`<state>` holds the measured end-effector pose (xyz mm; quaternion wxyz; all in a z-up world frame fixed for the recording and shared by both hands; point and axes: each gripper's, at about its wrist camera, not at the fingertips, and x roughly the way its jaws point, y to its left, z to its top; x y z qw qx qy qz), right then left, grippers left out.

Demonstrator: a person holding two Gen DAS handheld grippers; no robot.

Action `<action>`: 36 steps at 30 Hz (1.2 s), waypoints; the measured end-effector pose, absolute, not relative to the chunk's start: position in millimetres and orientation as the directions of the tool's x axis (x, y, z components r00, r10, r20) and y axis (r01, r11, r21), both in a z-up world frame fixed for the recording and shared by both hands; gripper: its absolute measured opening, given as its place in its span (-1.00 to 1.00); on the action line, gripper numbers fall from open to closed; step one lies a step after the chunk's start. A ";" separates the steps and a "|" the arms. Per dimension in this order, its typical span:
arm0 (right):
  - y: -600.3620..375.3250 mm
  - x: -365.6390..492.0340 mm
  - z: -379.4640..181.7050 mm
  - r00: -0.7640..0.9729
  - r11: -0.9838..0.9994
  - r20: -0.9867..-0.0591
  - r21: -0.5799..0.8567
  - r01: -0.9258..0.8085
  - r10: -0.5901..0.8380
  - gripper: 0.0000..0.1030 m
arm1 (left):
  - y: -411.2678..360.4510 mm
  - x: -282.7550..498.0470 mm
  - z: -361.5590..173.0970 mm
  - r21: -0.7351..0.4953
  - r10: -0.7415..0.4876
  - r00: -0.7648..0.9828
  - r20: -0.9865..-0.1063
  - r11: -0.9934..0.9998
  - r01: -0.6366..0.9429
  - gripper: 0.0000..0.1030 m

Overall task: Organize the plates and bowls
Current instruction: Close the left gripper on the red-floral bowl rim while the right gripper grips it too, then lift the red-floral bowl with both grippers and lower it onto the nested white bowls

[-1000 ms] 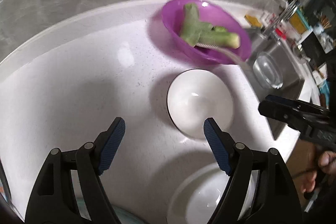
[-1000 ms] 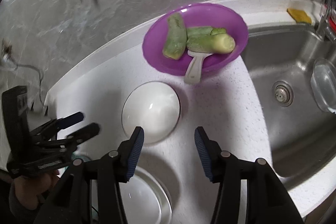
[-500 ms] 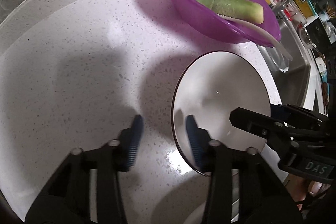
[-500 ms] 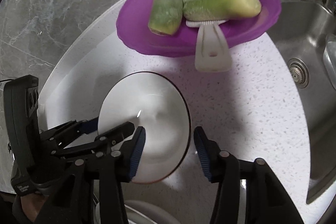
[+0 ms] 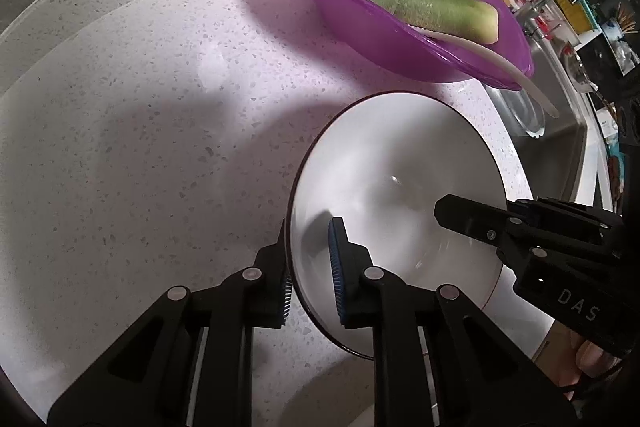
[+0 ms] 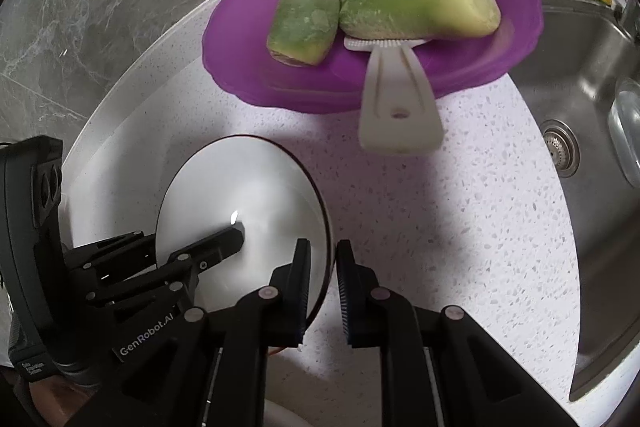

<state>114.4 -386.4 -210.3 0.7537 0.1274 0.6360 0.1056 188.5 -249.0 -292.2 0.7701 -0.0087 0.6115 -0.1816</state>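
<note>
Jaws of both grippers pinch white bowl [image 5: 400,187] rim.
Left gripper [image 5: 310,275] and right gripper [image 6: 323,291] hold opposite edges, lower frame, likely for level lifting.

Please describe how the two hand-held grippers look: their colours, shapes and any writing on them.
Both are matte black plastic. The left gripper and the right gripper each have two angular fingers with silver pivot screws and ribbed blue pads. White lettering reads "GenRobot.AI" on the left body, "DAS" on the right.

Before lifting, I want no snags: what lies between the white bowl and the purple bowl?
Only bare speckled countertop separates the white bowl from the purple bowl, seen in the right wrist view.
</note>
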 end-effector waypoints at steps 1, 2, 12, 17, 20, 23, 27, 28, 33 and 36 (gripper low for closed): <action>-389.1 114.3 -210.0 0.167 0.944 -0.931 0.330 0.003 0.324 -0.74 | -248.5 188.4 -289.5 -0.232 -0.286 0.188 -0.940 0.936 0.266 -0.73; -389.0 113.9 -209.2 0.167 0.943 -0.930 0.333 0.003 0.327 -0.76 | -244.7 183.5 -286.3 -0.230 -0.285 0.192 -0.939 0.937 0.264 -0.73; -390.0 103.5 -181.1 0.201 0.936 -0.915 0.352 -0.025 0.350 -0.79 | -241.8 163.1 -247.4 -0.222 -0.281 0.230 -0.932 0.942 0.253 -0.73; -396.1 99.8 -178.3 0.205 0.933 -0.912 0.359 -0.026 0.356 -0.79 | -248.4 144.9 -237.8 -0.217 -0.277 0.244 -0.929 0.945 0.246 -0.73; -393.9 100.1 -181.9 0.201 0.933 -0.912 0.360 -0.030 0.358 -0.79 | -247.9 145.0 -247.6 -0.227 -0.279 0.234 -0.931 0.947 0.226 -0.73; -385.6 100.7 -187.8 0.187 0.940 -0.922 0.336 -0.050 0.340 -0.78 | -244.2 150.4 -264.2 -0.224 -0.269 0.224 -0.937 0.953 0.206 -0.73; -381.7 103.7 -198.5 0.174 0.945 -0.929 0.322 -0.049 0.326 -0.79 | -242.5 152.2 -276.5 -0.217 -0.257 0.214 -0.942 0.957 0.195 -0.73; -380.8 104.5 -198.1 0.181 0.945 -0.928 0.322 -0.052 0.326 -0.79 | -241.6 151.9 -277.7 -0.216 -0.257 0.219 -0.941 0.957 0.195 -0.71; -376.2 109.3 -198.8 0.193 0.948 -0.928 0.315 -0.052 0.319 -0.79 | -239.8 156.3 -283.3 -0.230 -0.267 0.214 -0.940 0.956 0.184 -0.64; -373.3 111.5 -204.1 0.182 0.947 -0.930 0.319 -0.040 0.320 -0.78 | -237.9 160.7 -288.8 -0.226 -0.261 0.211 -0.942 0.958 0.175 -0.63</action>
